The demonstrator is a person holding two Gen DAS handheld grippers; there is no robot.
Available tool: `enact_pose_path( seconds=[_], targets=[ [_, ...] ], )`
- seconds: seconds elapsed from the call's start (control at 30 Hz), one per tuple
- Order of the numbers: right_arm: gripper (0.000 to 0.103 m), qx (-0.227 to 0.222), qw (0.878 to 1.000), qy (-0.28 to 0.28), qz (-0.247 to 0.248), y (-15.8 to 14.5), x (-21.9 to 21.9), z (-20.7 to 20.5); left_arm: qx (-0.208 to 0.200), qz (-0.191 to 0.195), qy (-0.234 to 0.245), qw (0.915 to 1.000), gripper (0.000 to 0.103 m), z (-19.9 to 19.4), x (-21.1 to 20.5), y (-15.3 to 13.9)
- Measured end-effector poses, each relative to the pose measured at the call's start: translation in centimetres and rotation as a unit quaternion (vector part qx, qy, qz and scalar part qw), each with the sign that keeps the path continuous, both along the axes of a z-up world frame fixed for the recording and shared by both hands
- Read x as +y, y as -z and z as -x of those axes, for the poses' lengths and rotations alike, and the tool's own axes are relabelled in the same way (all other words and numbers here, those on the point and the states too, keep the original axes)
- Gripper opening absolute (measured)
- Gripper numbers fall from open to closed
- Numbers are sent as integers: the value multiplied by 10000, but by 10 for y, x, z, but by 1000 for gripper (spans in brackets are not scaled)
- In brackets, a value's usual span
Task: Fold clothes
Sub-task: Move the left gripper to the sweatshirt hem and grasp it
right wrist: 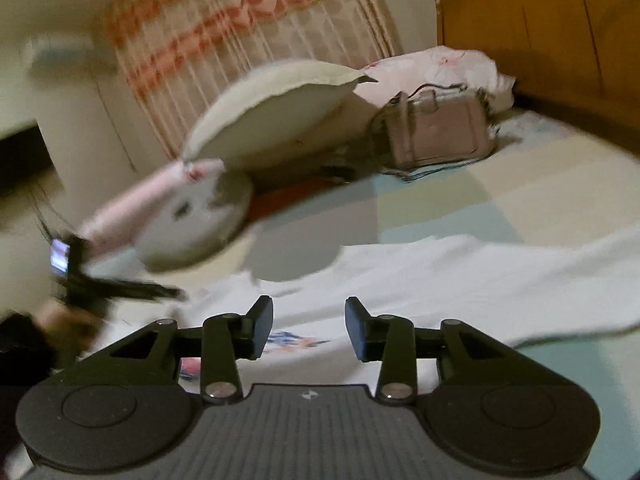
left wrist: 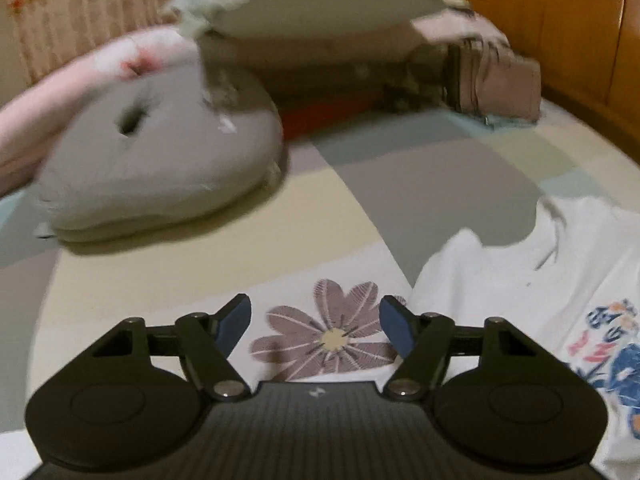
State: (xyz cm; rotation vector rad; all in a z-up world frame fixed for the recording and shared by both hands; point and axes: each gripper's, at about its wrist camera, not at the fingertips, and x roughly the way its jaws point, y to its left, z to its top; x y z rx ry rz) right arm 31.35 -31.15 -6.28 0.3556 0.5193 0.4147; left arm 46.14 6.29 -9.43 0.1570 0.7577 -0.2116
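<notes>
Nearest in the left wrist view, the left gripper point(left wrist: 315, 325) hangs over a bed point(left wrist: 248, 216) with its blue-padded jaws spread wide and nothing between them. Under the gap lies a mauve flower print point(left wrist: 326, 336) on white cloth. At 3 o'clock from it a white T-shirt point(left wrist: 520, 280) lies spread on the bed, a blue and orange graphic point(left wrist: 612, 356) showing on it at the frame's right edge.

In the right wrist view, the right gripper point(right wrist: 309, 326) also stands parted, more narrowly, holding nothing, above the same shirt, which stretches away toward 3 o'clock. At 9 o'clock a blurred black tool and a hand point(right wrist: 68, 320) show.

The bed's sheet is patterned in broad blocks of cream, grey and pale green. Farther off, at 10 o'clock in the left view, a grey pillow point(left wrist: 160, 172) rests on the sheet with a pink cushion point(left wrist: 60, 92) behind it. At 12 o'clock a cream pillow point(left wrist: 320, 8) leans on a heap, and at 1 o'clock a taupe handbag point(left wrist: 500, 84) stands on the bed.

Farthest back, an orange wooden headboard point(left wrist: 560, 20) curves at 2 o'clock, and a cream curtain with red bands point(right wrist: 248, 40) hangs at 11 o'clock in the right view
</notes>
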Motion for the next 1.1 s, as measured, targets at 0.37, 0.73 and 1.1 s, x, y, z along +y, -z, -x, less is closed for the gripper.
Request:
enact_pose_path(
  seconds=[0.37,0.73,1.1],
  targets=[
    [50,-129,9998,-157,-58,3,1,2,111,100,959,9953,69,1,-48,27],
    [53,-116,9998,-176,-49,6,0,5,-221,6,1523,9881,50,4,-69,13],
    [56,-102,9993,-192,-298,9,-8,4,155,563,1266,9902,43,-28,-40,23]
  ],
)
